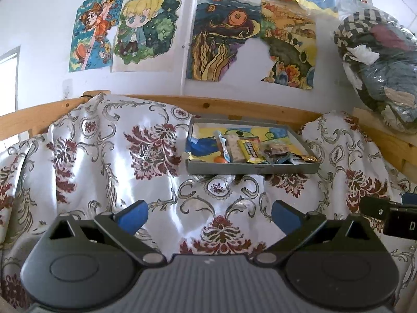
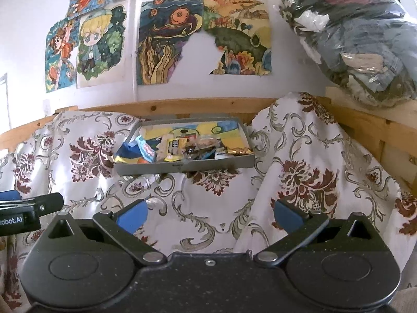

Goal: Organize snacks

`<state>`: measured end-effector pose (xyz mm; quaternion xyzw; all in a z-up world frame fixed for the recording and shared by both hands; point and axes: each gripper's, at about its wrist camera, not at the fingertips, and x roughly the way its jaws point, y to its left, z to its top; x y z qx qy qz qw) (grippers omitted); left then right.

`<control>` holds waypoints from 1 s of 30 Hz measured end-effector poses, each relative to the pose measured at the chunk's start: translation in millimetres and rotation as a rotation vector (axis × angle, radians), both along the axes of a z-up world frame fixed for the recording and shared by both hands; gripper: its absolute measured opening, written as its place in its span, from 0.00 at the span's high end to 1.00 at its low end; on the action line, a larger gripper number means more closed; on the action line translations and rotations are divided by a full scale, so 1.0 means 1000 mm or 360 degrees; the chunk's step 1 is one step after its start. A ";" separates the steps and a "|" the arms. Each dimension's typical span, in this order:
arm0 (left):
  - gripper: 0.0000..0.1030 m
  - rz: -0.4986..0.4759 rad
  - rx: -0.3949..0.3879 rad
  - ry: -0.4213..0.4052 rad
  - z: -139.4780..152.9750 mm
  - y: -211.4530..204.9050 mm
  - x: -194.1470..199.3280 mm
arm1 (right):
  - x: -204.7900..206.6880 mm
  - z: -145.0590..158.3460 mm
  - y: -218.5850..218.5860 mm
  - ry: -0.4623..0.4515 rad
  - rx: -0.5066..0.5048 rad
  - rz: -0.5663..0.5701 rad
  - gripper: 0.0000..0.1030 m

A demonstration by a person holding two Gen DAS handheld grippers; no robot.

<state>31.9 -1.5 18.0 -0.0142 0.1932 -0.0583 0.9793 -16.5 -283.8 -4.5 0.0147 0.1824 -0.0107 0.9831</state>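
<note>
We see both tools hanging over the flowered cloth (image 1: pixel 104 151). The left gripper (image 1: pixel 209 217) has its fingers spread wide, nothing between them. The right gripper (image 2: pixel 209 216) is just as wide, also empty. Far ahead sits the grey tray (image 1: pixel 250 168), its long side running left to right. The snacks (image 1: pixel 250 150) lie in a row along its near edge, most packets pointing near to far.

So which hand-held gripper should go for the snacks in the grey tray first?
Probably the right hand-held gripper: the grey tray sits nearly straight ahead of its open jaws. The left hand-held gripper, also open, sees the tray off to its right. A narrow call.
</note>
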 end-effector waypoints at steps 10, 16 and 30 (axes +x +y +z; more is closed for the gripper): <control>0.00 0.0016 -0.0014 0.0050 -0.007 0.006 -0.007 | -0.002 -0.004 0.005 0.0042 -0.0032 0.0027 0.01; 0.00 0.0021 -0.0014 0.0055 -0.007 0.005 -0.008 | -0.002 -0.006 0.004 0.0052 -0.0027 0.0029 0.01; 0.00 0.0035 -0.0011 0.0066 -0.009 0.007 -0.007 | -0.001 -0.008 0.007 0.0075 -0.0036 0.0051 0.01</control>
